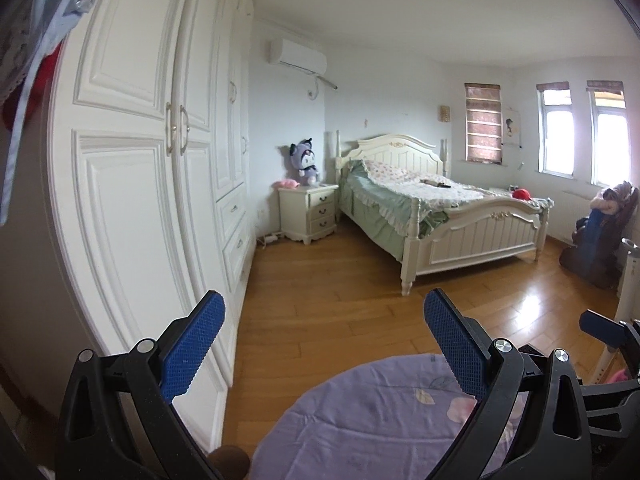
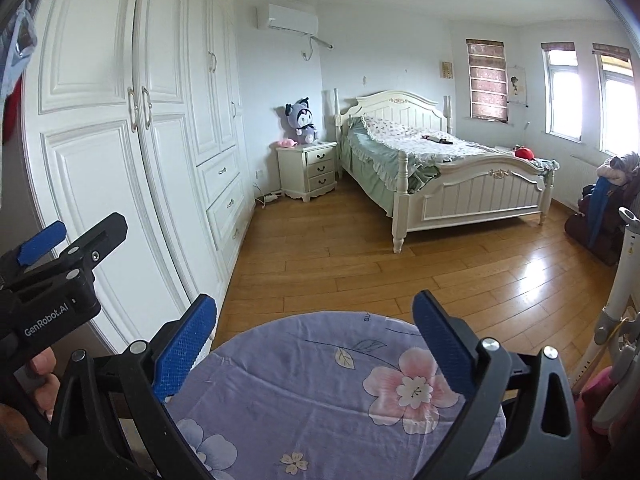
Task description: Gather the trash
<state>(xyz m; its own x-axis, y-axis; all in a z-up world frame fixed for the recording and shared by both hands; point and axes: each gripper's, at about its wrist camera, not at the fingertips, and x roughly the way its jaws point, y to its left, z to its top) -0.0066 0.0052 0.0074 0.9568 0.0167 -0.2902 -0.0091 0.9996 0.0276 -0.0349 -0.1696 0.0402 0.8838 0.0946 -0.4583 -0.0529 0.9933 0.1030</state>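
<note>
My left gripper (image 1: pixel 324 344) is open and empty, held above a round surface covered in purple floral cloth (image 1: pixel 360 420). My right gripper (image 2: pixel 314 344) is open and empty over the same cloth (image 2: pixel 320 400). The left gripper also shows at the left edge of the right wrist view (image 2: pixel 60 256); the right gripper's blue tip shows at the right edge of the left wrist view (image 1: pixel 600 328). No trash item can be made out in either view. Small dark and red objects lie on the bed (image 2: pixel 440 140), too far to identify.
White wardrobe (image 2: pixel 120 140) runs along the left. White nightstand (image 2: pixel 308 170) with a plush toy (image 2: pixel 302 120) stands beside the bed. Open wood floor (image 2: pixel 360 256) lies ahead. A chair piled with clothes (image 2: pixel 604 200) and a white stand (image 2: pixel 628 264) are at right.
</note>
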